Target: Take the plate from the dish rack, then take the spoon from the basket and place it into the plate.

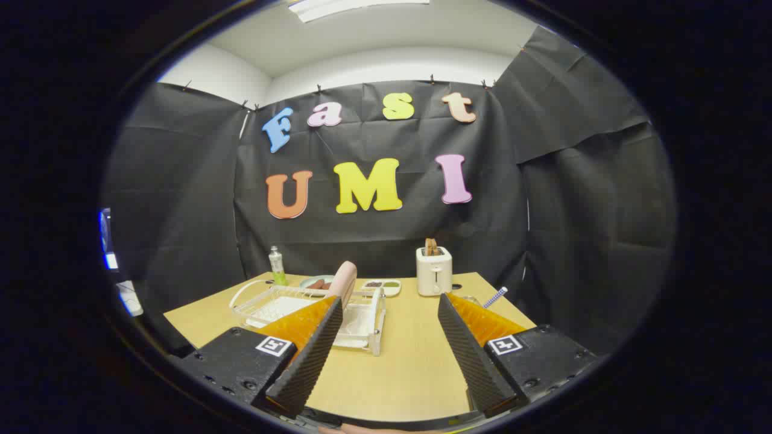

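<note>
Plate (344, 279) beyond open hand-held gripper (391, 301)

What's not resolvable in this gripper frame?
- Pink plate upright in the clear plastic dish rack: lower part hidden behind the near finger of the open gripper.
- Spoon with blue-and-white striped handle: bowl and basket hidden behind the other finger.
- Small white dish beside the white toaster: contents too small to identify.
</note>
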`<state>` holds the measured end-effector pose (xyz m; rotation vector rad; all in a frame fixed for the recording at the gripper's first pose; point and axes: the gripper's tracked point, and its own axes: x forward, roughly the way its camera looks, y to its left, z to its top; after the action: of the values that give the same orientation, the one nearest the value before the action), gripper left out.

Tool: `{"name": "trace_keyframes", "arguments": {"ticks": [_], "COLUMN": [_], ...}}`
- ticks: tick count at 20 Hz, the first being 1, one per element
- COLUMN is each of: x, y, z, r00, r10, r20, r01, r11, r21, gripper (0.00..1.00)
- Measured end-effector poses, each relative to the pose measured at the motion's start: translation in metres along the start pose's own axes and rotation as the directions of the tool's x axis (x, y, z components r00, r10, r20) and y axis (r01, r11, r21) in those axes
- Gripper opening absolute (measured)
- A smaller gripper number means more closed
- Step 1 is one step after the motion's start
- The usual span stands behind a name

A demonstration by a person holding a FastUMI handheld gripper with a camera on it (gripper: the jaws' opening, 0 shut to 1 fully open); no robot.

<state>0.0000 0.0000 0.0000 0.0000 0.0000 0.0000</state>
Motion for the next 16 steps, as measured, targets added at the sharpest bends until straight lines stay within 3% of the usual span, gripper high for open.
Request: {"name": "trace_keyframes", "arguments": {"ticks": [16], "x": [0.007], "y": [0.0], "z": [-0.011], "r00": [0.999], "r10": [0.014], "r20": [-0.043], "r01": [-0.014], "r11": [1.0], "r21": [0.006], "gripper": [1.0]}}
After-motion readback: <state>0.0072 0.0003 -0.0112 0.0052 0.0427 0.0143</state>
